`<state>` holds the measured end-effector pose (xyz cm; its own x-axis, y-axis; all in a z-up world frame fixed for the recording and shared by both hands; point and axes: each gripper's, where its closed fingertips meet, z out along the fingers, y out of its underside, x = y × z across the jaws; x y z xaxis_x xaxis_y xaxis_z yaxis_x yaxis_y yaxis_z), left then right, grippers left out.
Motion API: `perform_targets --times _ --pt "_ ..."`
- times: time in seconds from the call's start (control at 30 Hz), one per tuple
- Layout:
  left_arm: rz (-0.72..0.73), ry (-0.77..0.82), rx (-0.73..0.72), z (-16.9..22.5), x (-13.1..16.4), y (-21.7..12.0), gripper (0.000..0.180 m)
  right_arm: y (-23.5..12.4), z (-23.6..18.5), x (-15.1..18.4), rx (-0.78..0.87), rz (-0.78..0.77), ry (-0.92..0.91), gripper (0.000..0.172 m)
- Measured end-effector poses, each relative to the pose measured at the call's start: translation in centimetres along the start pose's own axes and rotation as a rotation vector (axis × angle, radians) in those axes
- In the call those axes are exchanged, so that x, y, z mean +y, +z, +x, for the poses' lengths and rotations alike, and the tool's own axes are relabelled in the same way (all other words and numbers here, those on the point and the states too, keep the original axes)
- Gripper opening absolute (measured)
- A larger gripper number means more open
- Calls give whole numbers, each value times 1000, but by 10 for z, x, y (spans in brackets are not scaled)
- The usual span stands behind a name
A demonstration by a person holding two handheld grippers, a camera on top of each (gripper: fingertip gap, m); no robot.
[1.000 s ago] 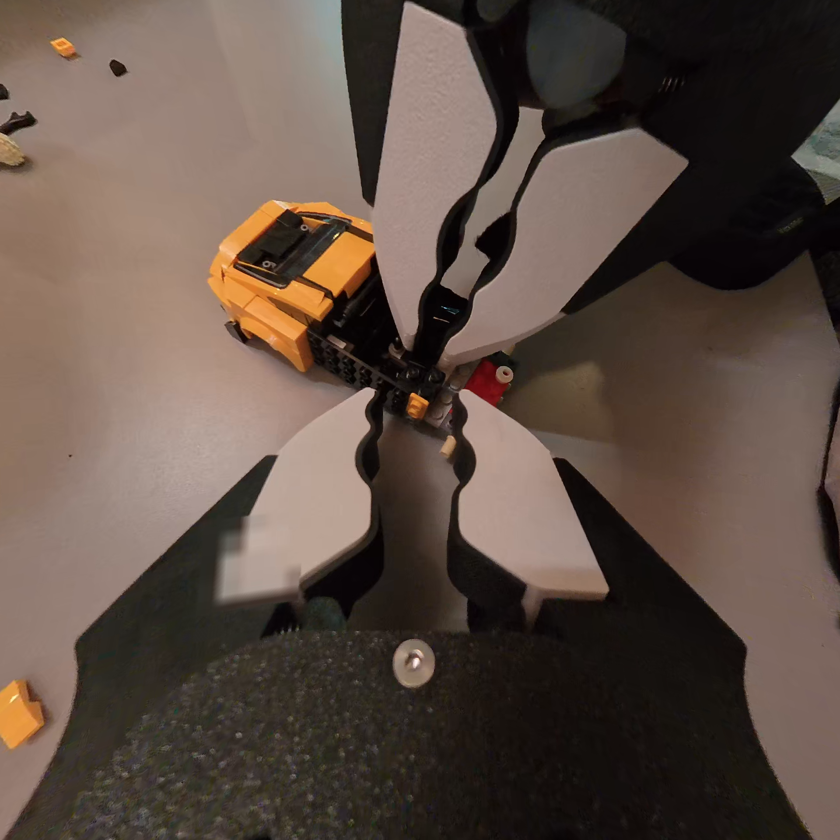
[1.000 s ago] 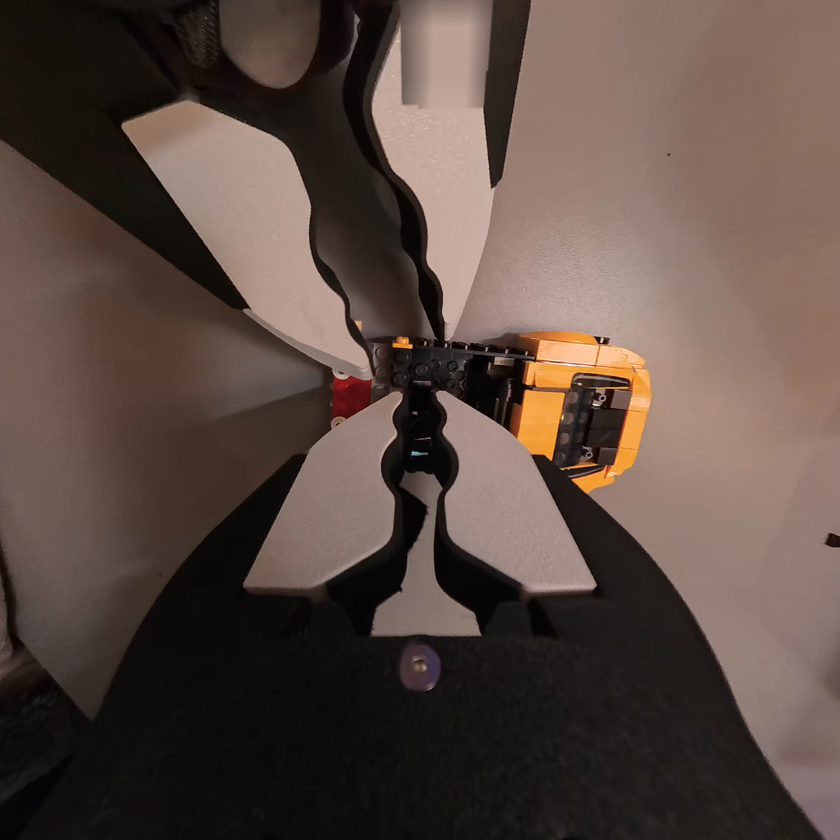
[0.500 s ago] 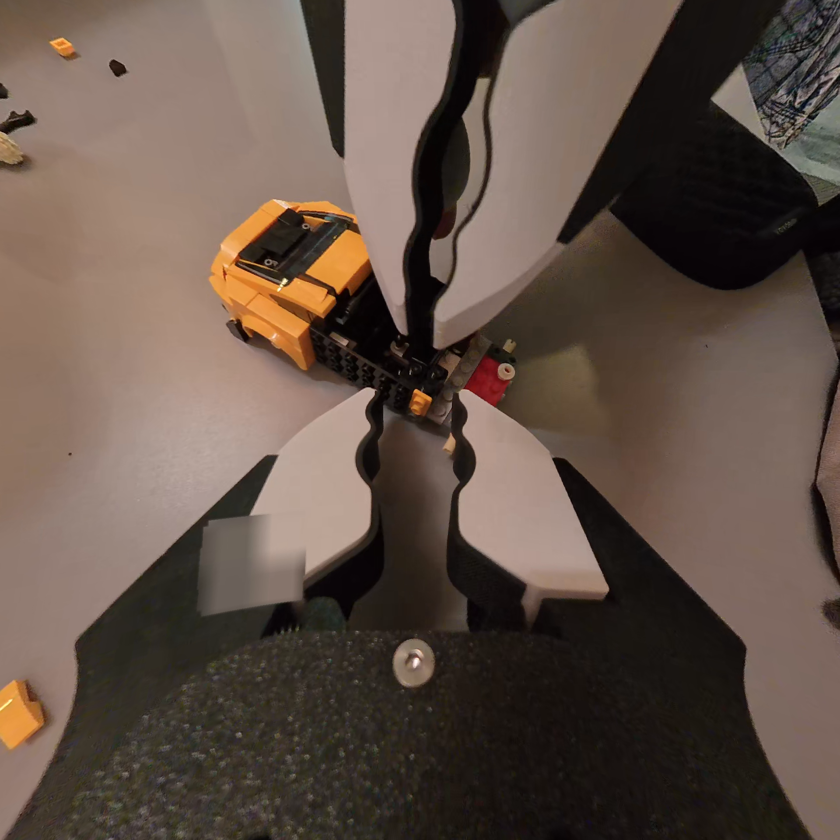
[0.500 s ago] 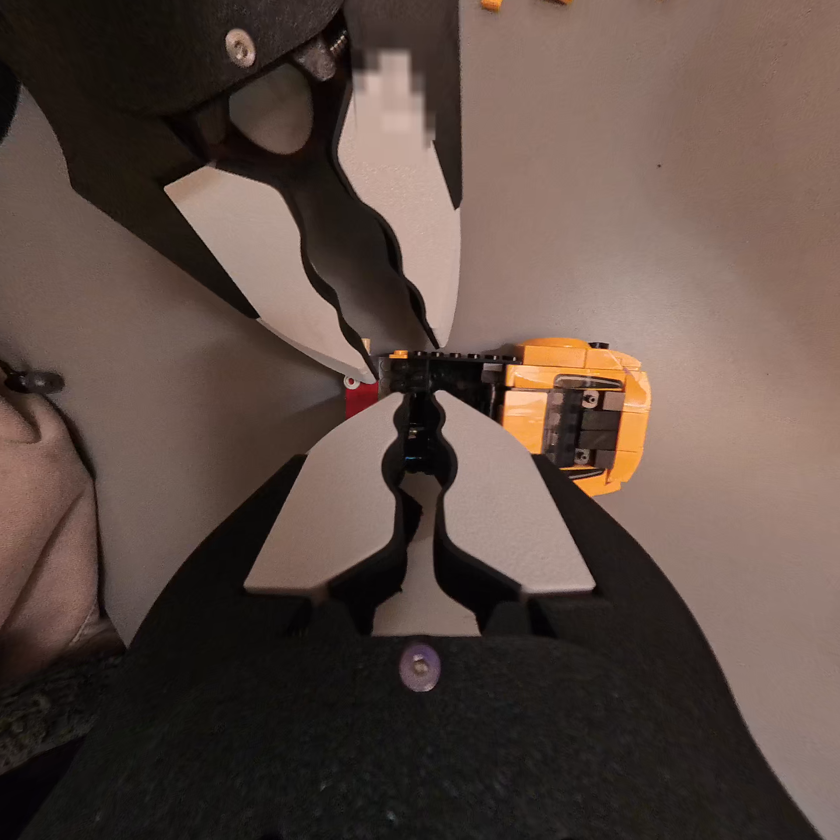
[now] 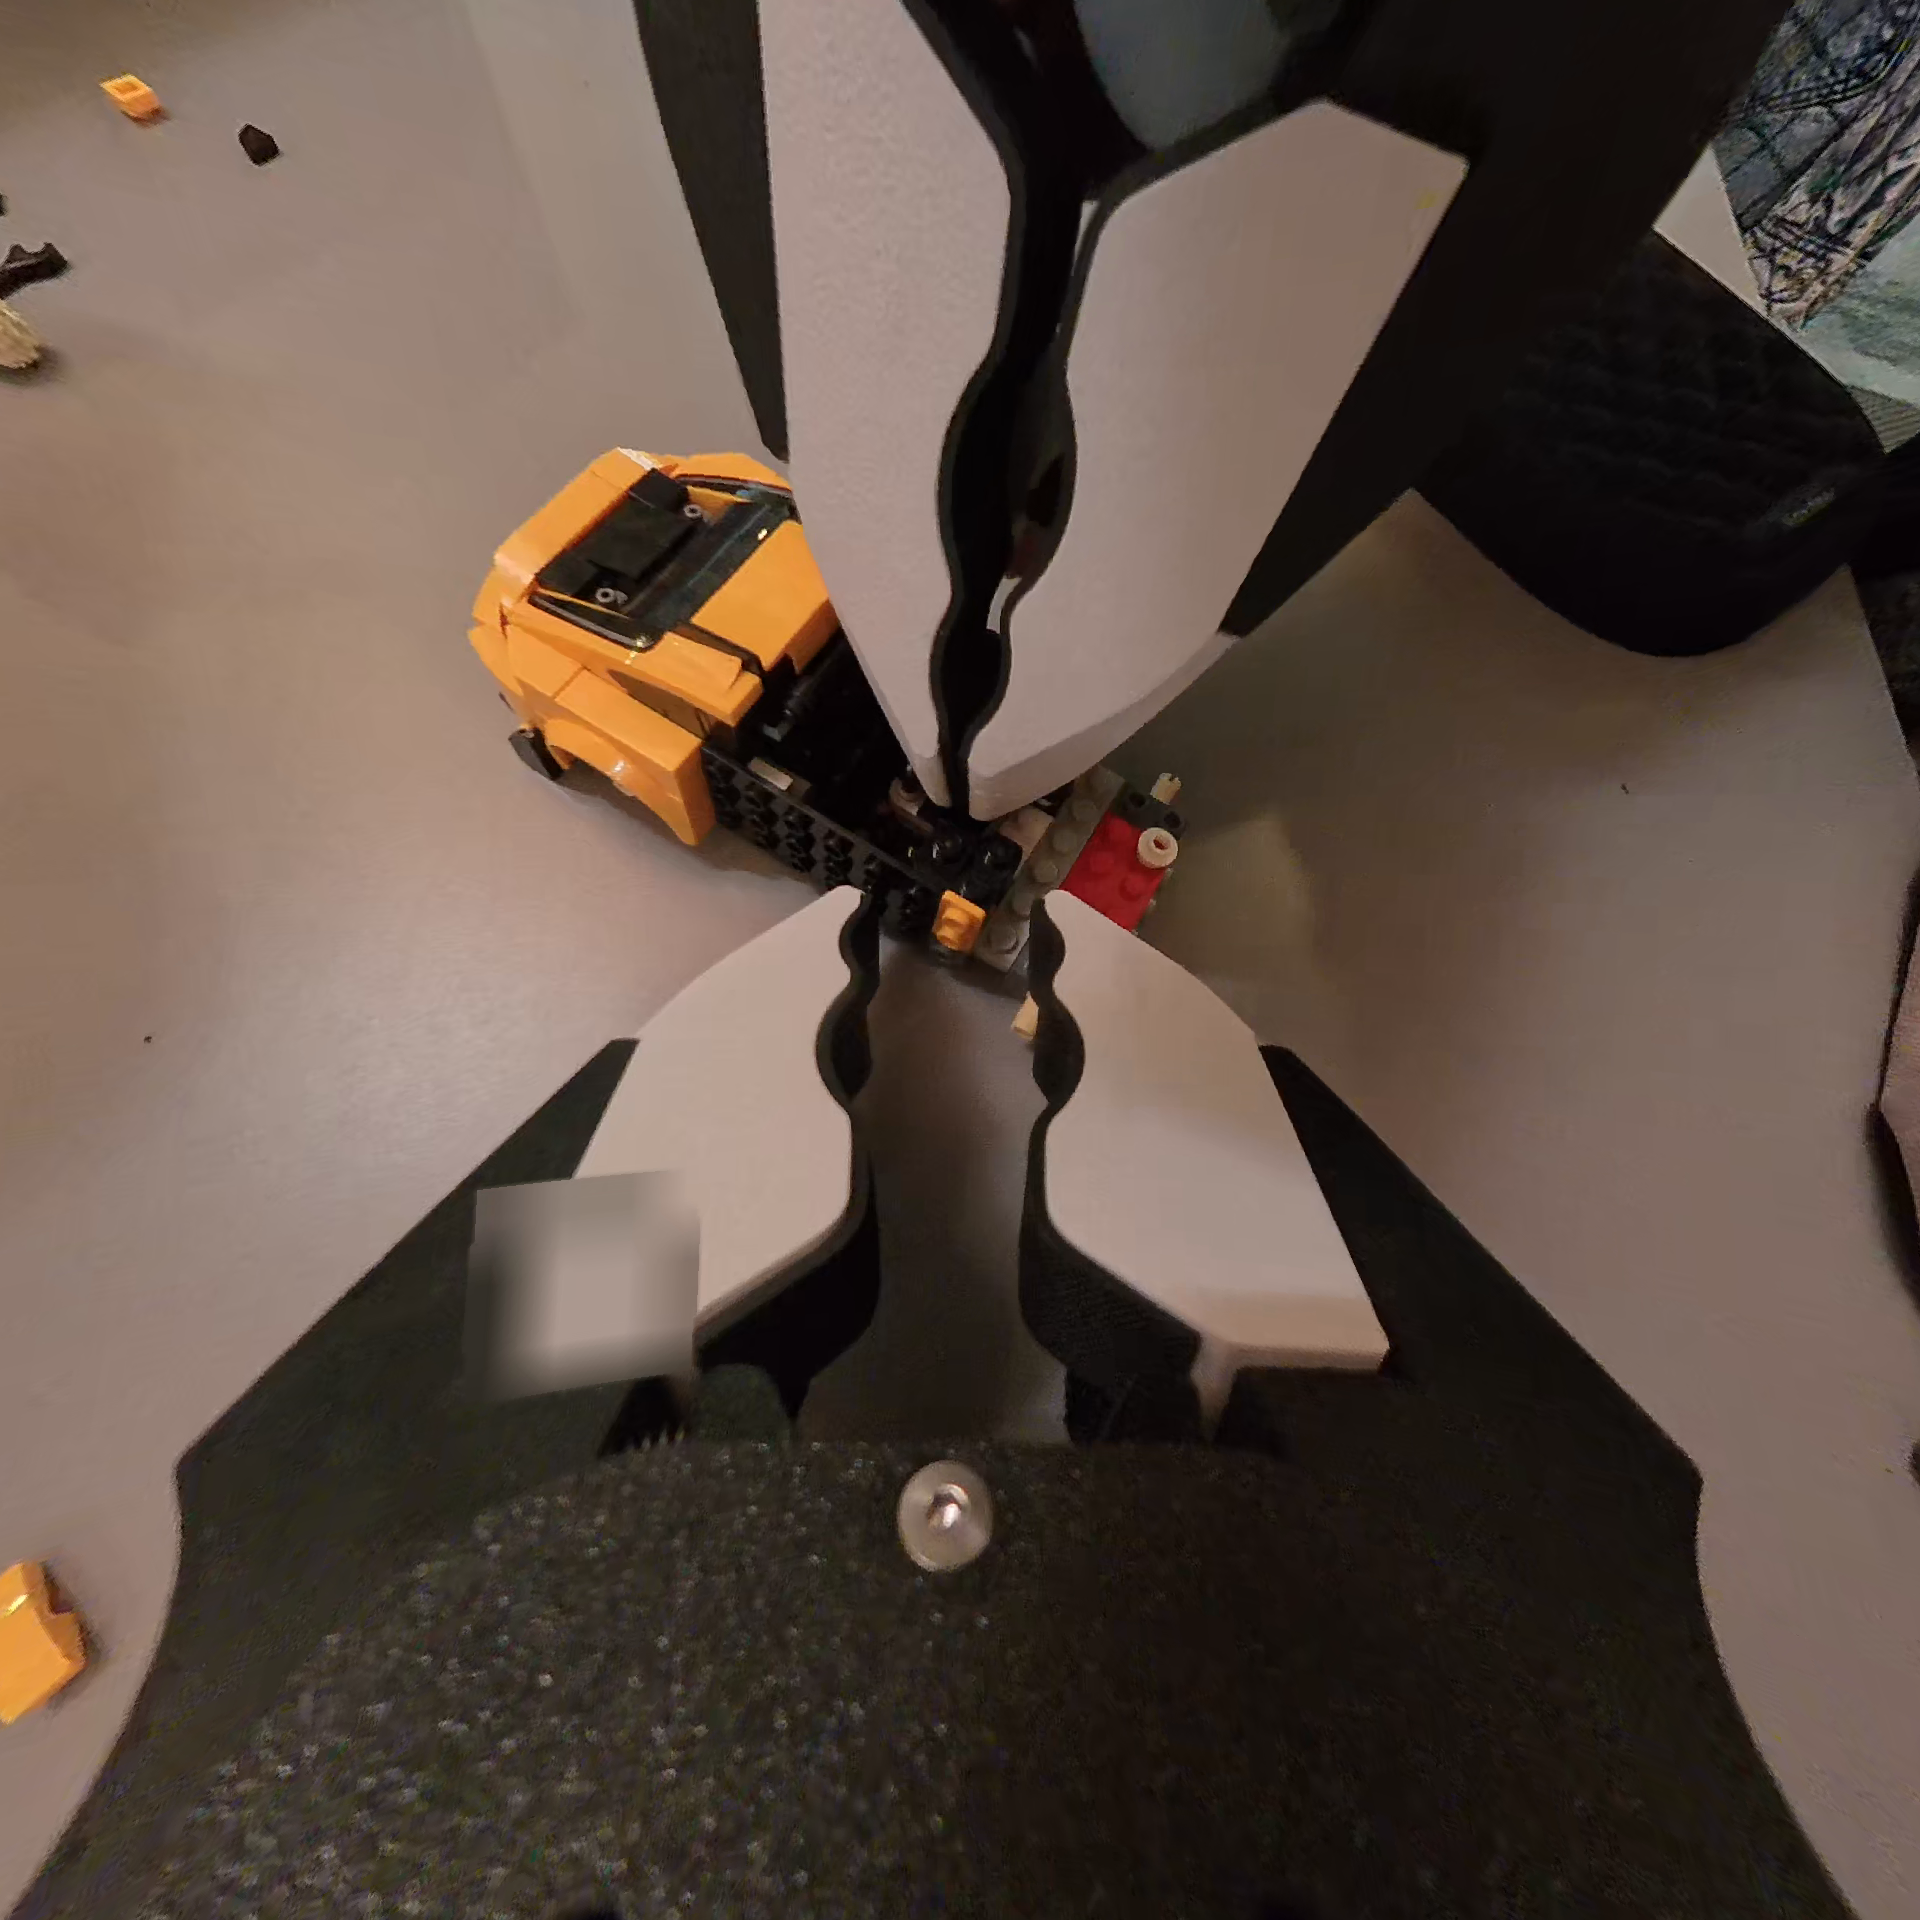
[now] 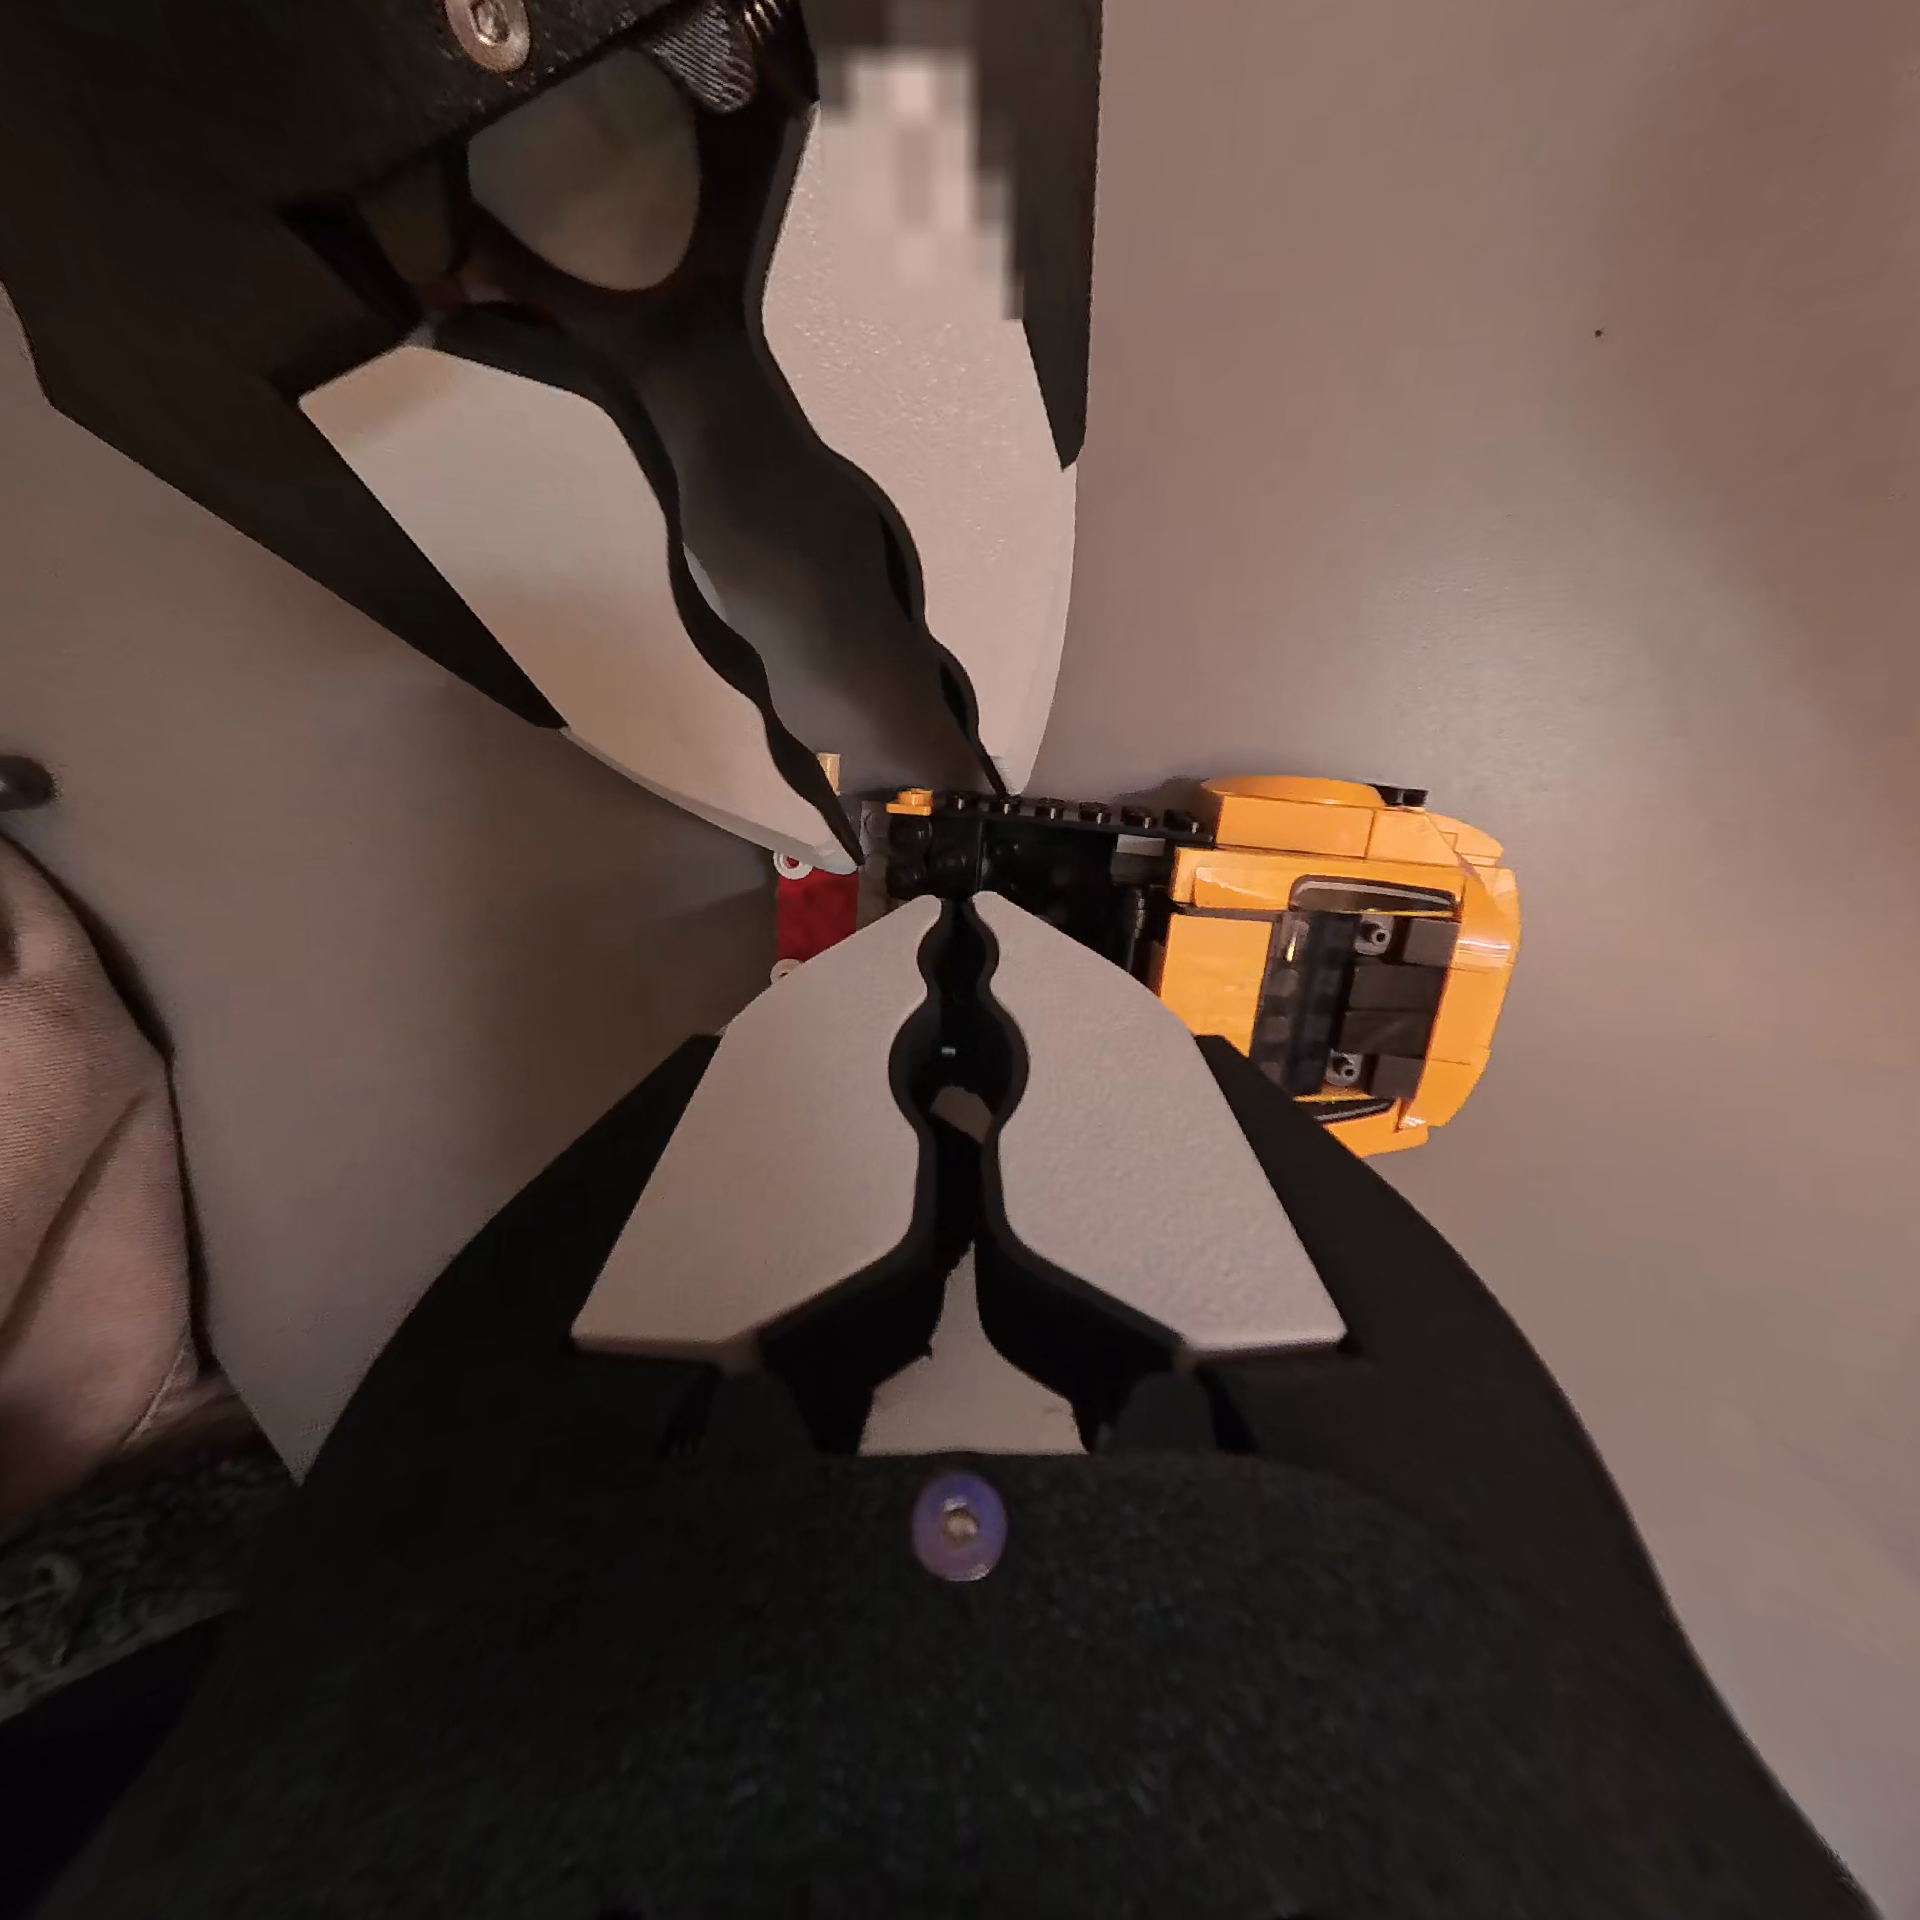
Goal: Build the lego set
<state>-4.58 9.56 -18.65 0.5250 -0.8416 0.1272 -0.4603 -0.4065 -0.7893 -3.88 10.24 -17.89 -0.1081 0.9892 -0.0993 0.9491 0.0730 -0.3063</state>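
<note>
Left wrist view: the left hand-held gripper, part open, clamps the rear end of the toy car lying mid-counter. The right hand-held gripper has its tips closed together, with nothing visibly between them, against the car's black bricks. Pushing there could skid off the studs or twist the car out of the clamp.

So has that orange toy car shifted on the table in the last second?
No. In the left wrist view the orange brick car keeps its place relative to the small loose bricks on the grey table.
</note>
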Motion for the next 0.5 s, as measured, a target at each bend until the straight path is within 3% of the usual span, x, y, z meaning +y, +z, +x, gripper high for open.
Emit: perform_targets --times 0.5 --pt "0 5 -9 -1 0 0 28 -1 -1 -4 25 96 16 0"
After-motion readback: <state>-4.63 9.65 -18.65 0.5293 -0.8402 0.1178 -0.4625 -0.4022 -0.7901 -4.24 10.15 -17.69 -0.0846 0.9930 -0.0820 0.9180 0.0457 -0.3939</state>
